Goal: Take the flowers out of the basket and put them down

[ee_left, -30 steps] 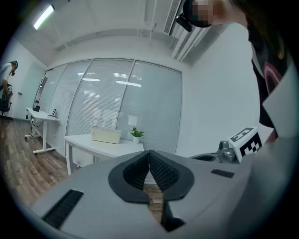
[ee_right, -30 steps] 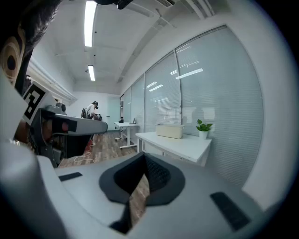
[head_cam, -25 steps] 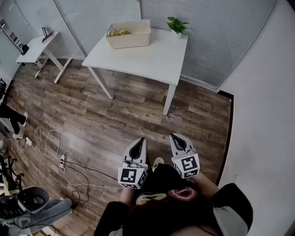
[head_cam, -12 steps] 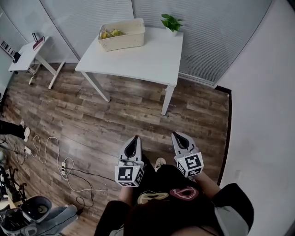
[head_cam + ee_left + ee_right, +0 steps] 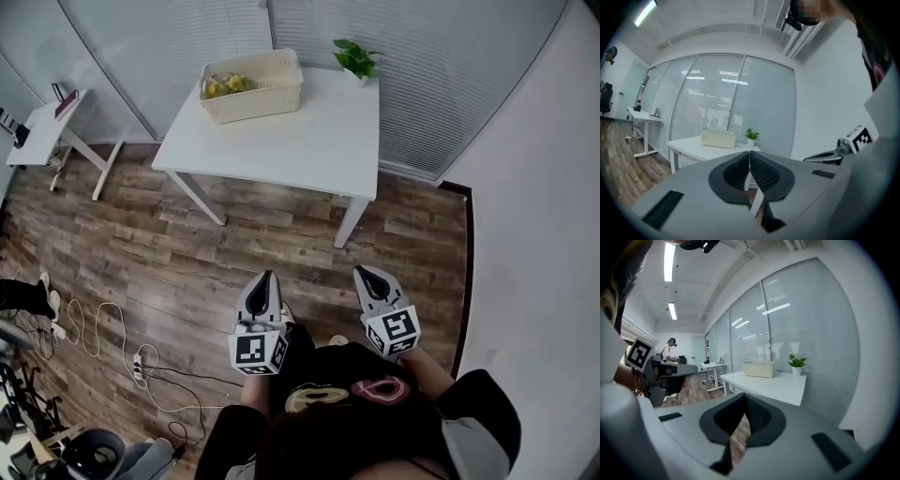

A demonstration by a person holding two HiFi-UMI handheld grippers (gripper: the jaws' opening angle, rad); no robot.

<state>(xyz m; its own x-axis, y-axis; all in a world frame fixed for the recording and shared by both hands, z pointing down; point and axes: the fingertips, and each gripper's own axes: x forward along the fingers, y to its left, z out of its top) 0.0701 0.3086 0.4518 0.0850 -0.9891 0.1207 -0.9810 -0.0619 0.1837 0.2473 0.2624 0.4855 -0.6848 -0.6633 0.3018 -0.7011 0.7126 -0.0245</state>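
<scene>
Claws are both shut, nothing gripped: left gripper [image 5: 264, 281] and right gripper [image 5: 364, 277] are held side by side over the floor [image 5: 187, 244], well apart from the table [image 5: 300, 141]. Flowers [image 5: 227, 86] are seen inside the basket [image 5: 258, 94] at its far left corner.

Even, cool indoor light fills every view. Strip lights [image 5: 670, 261] on the ceiling glare white, and their streaks are mirrored in the glass wall [image 5: 736, 82]. In the head view the white desk [image 5: 281, 131] is bright, with little surface detail, and shadows on the wooden floor [image 5: 187, 253] are faint. Both gripper views bend straight lines strongly and go black at the corners. The left gripper [image 5: 749, 154] and right gripper [image 5: 745, 395], close to the lens, look soft.
</scene>
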